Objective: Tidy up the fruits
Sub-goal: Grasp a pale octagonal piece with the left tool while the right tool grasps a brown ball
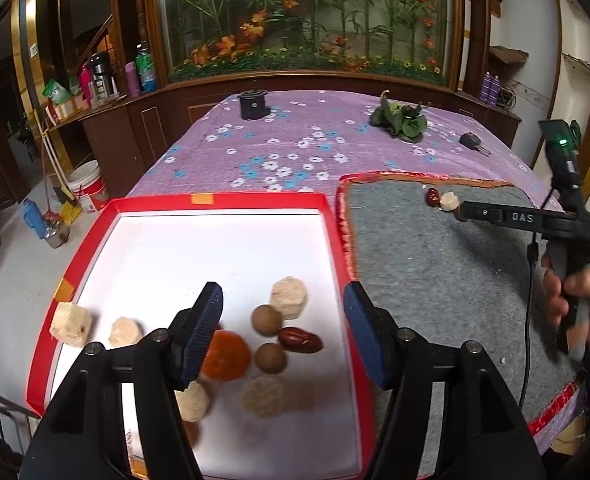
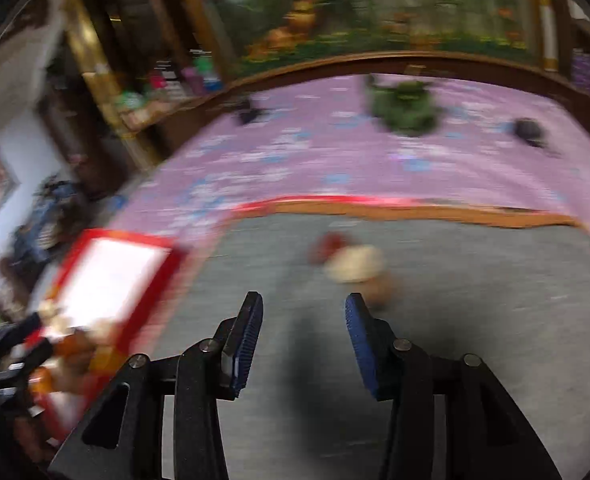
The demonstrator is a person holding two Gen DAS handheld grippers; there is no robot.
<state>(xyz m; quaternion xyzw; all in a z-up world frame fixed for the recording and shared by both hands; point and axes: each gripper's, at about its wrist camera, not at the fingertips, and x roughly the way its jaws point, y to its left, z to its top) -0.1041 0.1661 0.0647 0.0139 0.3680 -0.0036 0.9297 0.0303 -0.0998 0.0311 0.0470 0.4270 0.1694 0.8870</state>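
At the left edge of the bench, a red-rimmed tray [image 1: 219,200] with a white floor holds the sorted fruits: 2 pale cubes [image 1: 71,325] at its left rim, an orange fruit [image 1: 227,356], 2 brown round longans [image 1: 267,320], a dark red date [image 1: 299,340] and more pale pieces around them. The left claw [image 1: 283,334] hangs above this pile with its blue-padded jaws spread wide and nothing between them; the left pad overlaps the orange fruit in view, but contact cannot be told.

Just beside the tray, to its right, lies a grey felt mat [image 1: 435,272] with a red and orange border. Near its far edge sit 3 fruits close together: a red date [image 1: 432,197], a pale chunk [image 1: 449,201] and a brown one partly hidden behind the right tool. The right claw [image 2: 303,344], gripped by a hand [image 1: 583,300], is held over the mat with its jaws moderately apart and empty; its own view is blurred, and the pale chunk [image 2: 355,264] lies ahead of the right pad, apart from it.

The bench wears a purple flowered cloth [image 1: 295,148], carrying a black cylinder [image 1: 253,105], a green ornament [image 1: 399,120] and a small dark object [image 1: 471,142]. Behind stand a dark wooden cabinet [image 1: 143,120] with bottles and a glass case of artificial flowers [image 1: 307,16].
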